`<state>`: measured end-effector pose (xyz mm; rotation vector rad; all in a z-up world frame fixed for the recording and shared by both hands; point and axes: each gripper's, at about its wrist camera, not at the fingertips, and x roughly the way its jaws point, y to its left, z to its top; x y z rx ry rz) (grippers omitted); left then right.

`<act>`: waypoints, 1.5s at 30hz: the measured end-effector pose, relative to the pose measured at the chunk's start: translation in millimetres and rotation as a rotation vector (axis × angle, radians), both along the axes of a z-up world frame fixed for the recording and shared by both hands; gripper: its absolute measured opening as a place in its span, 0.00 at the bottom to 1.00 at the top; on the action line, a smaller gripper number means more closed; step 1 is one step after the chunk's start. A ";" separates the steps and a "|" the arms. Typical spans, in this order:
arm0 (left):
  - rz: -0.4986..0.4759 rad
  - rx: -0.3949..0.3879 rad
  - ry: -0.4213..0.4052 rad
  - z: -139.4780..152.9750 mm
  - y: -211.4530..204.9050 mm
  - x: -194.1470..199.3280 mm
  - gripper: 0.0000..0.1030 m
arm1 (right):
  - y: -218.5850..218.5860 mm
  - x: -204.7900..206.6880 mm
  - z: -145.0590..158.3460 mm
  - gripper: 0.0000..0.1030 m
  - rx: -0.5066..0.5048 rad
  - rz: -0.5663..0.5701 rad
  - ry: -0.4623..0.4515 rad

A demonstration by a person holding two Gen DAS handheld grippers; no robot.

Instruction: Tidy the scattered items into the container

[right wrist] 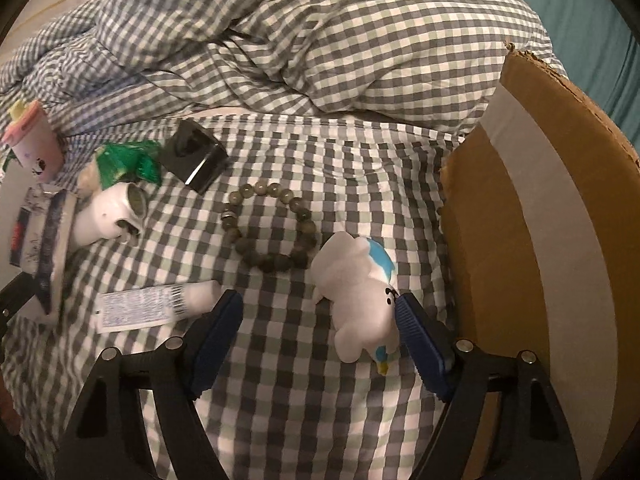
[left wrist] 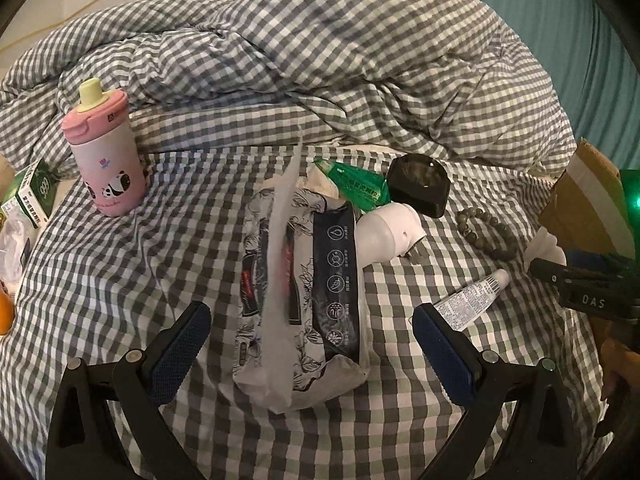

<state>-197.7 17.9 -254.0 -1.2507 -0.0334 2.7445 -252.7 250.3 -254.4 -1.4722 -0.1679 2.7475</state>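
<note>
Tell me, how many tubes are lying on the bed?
1: a white tube on the checked sheet, beside the right gripper's left finger, near the tissue pack. Others may be hidden.

Bare checked sheet lies open on the bed (right wrist: 280, 400) between the right hand-held gripper (right wrist: 320, 312)'s spread jaws, with the white toy (right wrist: 356, 300) touching its right pad. The cardboard box (right wrist: 520, 240) walls off the right side. Ahead, the bead bracelet (right wrist: 268, 228) and tube (right wrist: 152, 308) narrow the path. Under the left hand-held gripper (left wrist: 312, 320), the tissue pack (left wrist: 304, 280) fills the gap; the heaped duvet (left wrist: 320, 60) blocks the far side, and the pink bottle (left wrist: 106, 152) stands left.
</note>
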 end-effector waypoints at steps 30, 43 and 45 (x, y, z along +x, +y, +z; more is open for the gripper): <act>-0.006 0.006 -0.048 -19.2 10.3 -16.7 0.49 | -2.9 -19.5 -9.8 0.55 -0.033 0.032 0.006; -0.001 0.014 0.021 24.6 7.3 7.7 0.47 | -8.2 12.1 23.3 0.55 -0.061 0.060 0.057; 0.000 0.015 0.037 33.4 7.0 12.9 0.47 | -11.0 18.9 32.5 0.55 -0.065 0.069 0.071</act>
